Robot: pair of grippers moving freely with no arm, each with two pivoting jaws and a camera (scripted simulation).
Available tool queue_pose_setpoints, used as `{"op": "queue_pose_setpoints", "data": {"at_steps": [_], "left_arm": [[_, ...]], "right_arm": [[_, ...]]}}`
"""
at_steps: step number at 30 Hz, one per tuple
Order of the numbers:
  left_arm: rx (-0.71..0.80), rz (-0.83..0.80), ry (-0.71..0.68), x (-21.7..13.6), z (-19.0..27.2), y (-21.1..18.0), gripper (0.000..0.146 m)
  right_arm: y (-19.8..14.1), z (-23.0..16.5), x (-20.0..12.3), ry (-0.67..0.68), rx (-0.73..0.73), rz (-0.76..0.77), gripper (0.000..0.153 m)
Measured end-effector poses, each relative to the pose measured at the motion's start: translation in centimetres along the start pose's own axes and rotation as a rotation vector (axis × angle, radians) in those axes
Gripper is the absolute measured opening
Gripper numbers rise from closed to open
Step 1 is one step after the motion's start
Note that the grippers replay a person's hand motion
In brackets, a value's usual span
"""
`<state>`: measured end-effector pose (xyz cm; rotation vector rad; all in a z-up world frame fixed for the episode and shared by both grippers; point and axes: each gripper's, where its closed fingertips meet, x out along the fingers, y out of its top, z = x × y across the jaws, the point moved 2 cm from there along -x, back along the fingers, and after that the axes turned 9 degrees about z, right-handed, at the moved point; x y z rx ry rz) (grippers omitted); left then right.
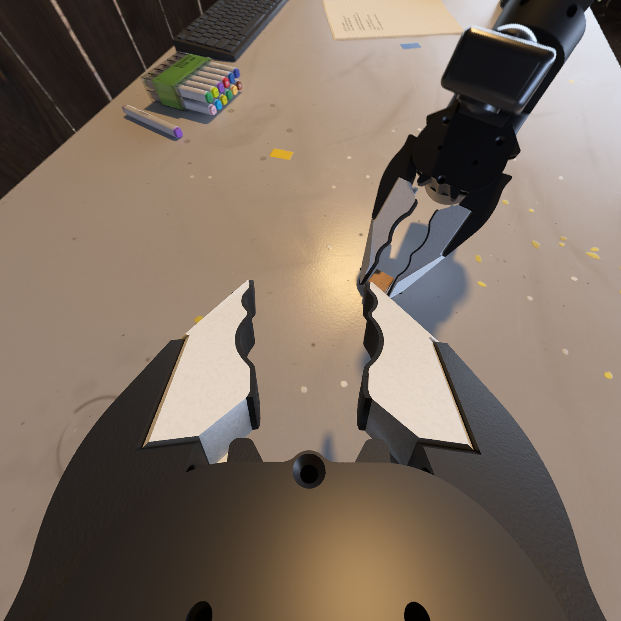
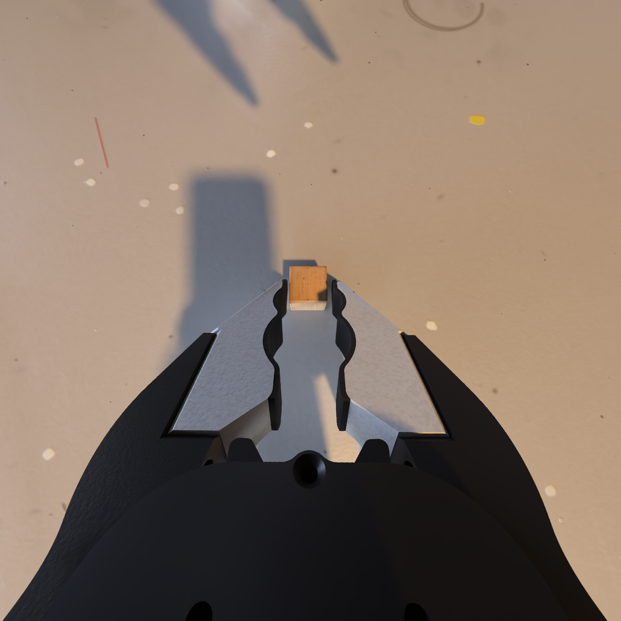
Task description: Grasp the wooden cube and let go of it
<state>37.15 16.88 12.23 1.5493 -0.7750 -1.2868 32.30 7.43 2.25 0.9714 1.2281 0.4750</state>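
A small wooden cube [image 2: 307, 285] rests on the beige table [image 2: 470, 235]. My right gripper [image 2: 309, 282] is lowered to the table with its fingertips on either side of the cube. The jaws are narrow; a thin gap shows at the right fingertip [image 2: 337, 285] and the left one is almost touching. In the left wrist view the right gripper [image 1: 377, 287] comes down from the upper right and the cube [image 1: 381, 279] shows between its tips. My left gripper [image 1: 309, 285] is wide open and empty, hovering just left of the cube.
A box of coloured markers [image 1: 193, 84] and a loose purple-capped marker [image 1: 153, 121] lie at the far left. A black keyboard [image 1: 228, 27] and a sheet of paper [image 1: 389, 16] lie at the back. The table edge [image 1: 67, 141] runs along the left.
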Motion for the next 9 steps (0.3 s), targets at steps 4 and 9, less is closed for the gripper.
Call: {"op": "queue_pose_setpoints", "data": {"at_steps": [4, 9], "left_arm": [[0.029, -0.022, 0.056, -1.6, -0.8, 0.2, 0.065], [0.036, -0.082, 0.019, -1.3, 0.4, -0.8, 0.065]], "right_arm": [[0.7, -0.3, 0.1, 0.001, 0.016, 0.036, 0.038], [1.3, -0.5, 1.1, -0.001, 0.034, 0.030, 0.041]]}}
